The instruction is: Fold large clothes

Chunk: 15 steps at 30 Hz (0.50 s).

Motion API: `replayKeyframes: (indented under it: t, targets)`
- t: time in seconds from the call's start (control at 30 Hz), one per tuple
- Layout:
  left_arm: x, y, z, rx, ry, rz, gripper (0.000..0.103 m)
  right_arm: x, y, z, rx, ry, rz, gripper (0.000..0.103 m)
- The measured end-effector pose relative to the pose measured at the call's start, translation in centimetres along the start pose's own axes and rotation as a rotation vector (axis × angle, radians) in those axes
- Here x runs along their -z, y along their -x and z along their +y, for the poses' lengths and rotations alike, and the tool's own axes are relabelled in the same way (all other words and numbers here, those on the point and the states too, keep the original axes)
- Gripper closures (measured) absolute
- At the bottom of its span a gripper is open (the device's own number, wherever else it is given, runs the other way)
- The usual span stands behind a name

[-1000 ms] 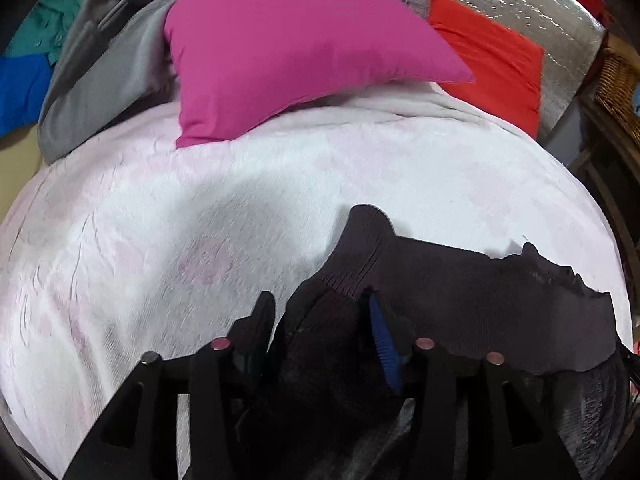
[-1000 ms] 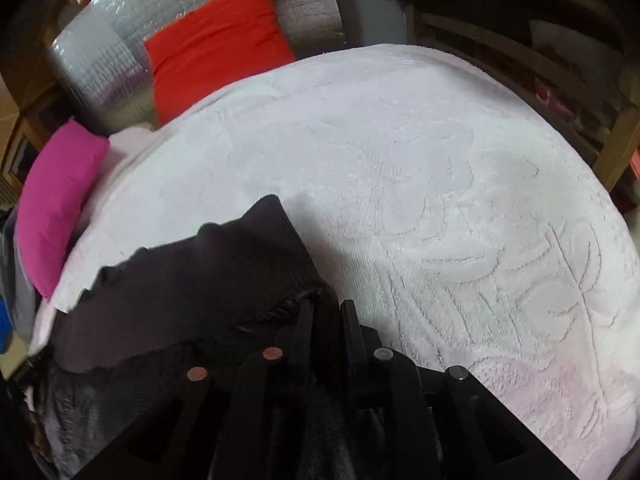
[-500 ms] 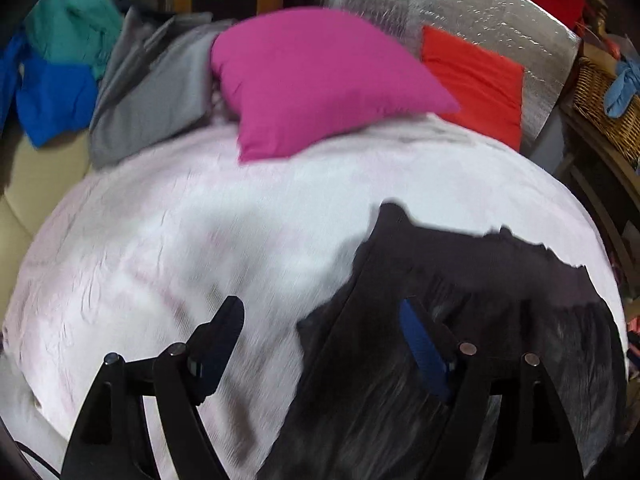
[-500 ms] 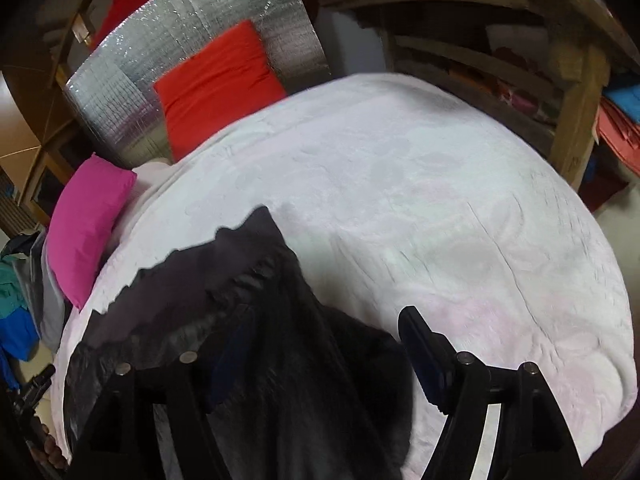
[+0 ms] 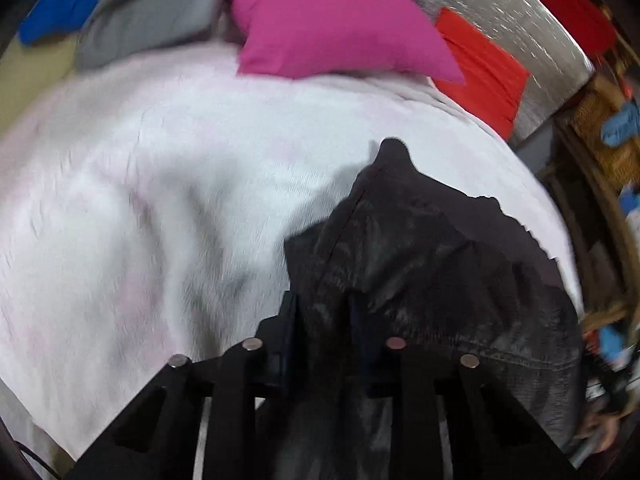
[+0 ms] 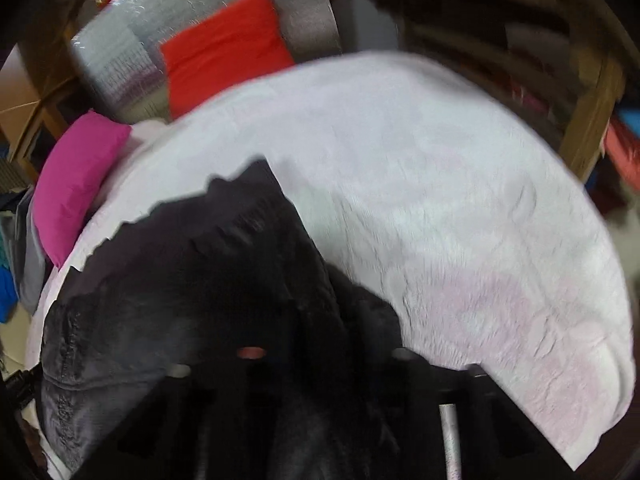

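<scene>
A large dark grey-black garment (image 5: 432, 264) lies on the white bedspread (image 5: 160, 184), its far corner pointing toward the pillows. My left gripper (image 5: 322, 312) is shut on a fold of the garment at its left edge, low over the bed. In the right wrist view the same garment (image 6: 192, 264) fills the lower left. My right gripper (image 6: 320, 328) is blurred and buried in dark cloth; its jaws look closed on the garment's right edge.
A magenta pillow (image 5: 332, 20) and a red cushion (image 5: 480, 68) lie at the head of the bed against a silver panel (image 5: 520, 12). Grey and blue clothes (image 5: 152, 8) are piled at far left. Wooden furniture (image 6: 592, 92) stands to the right of the bed.
Half a second ago both grippers were open above the garment. Now both have dropped and closed on its cloth, left at the left edge, right at the right edge.
</scene>
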<state>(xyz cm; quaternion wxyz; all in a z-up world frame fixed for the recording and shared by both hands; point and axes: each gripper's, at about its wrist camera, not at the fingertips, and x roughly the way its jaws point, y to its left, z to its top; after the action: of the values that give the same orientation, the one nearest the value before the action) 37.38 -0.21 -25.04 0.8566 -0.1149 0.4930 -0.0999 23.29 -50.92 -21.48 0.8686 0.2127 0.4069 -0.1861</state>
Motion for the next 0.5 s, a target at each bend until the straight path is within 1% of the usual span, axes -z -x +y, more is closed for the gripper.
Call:
replayKeyframes:
  t: [0.07, 0.13, 0.17, 0.23, 0.27, 0.3, 0.33, 0.37, 0.4, 0.43, 0.5]
  targets:
    - [-0.5, -0.2, -0.7, -0.034, -0.035, -0.029, 0.081, -0.1, -0.1, -0.1, 0.002, -0.015, -0.002, 0.082]
    - [-1.0, -0.9, -0.4, -0.039, -0.024, -0.023, 0.081, -0.1, -1.0, -0.5, 0.01, -0.03, 0.039, 0.082]
    - [-1.1, -1.6, -0.1, -0.038, -0.014, 0.004, 0.078, 0.0, -1.6, -0.7, 0.005, -0.031, 0.069, 0.082]
    - [-1.0, -2.1, 0.2, -0.034, -0.014, 0.037, 0.076, -0.1, -1.7, -1.2, -0.02, -0.038, 0.083, 0.077]
    - [-1.0, -1.9, 0.2, -0.042, -0.022, 0.034, 0.068, -0.2, -1.3, -1.6, -0.045, -0.056, 0.082, 0.076]
    - [-1.0, -1.6, 0.1, -0.047, -0.03, 0.033, 0.062, -0.2, -0.9, -2.1, -0.072, -0.078, 0.085, 0.069]
    - [-1.0, -1.2, 0.0, -0.049, -0.042, 0.033, 0.045, -0.3, -0.5, -3.0, -0.104, -0.111, 0.091, 0.063]
    - [-1.0, -0.8, 0.1, -0.047, -0.051, 0.039, 0.03, -0.4, -0.1, -3.8, -0.131, -0.143, 0.091, 0.046]
    - [-0.7, -0.4, 0.2, -0.031, -0.054, 0.033, 0.029, -0.3, 0.5, -5.1, -0.176, -0.196, 0.082, 0.03]
    - [-0.7, 0.0, 0.3, -0.005, -0.058, 0.022, 0.029, -0.2, 1.0, -6.0, -0.217, -0.233, 0.076, 0.027]
    - [-0.7, 1.1, 0.6, 0.034, -0.07, 0.005, 0.028, 0.1, 1.7, -7.5, -0.302, -0.289, 0.081, 0.027]
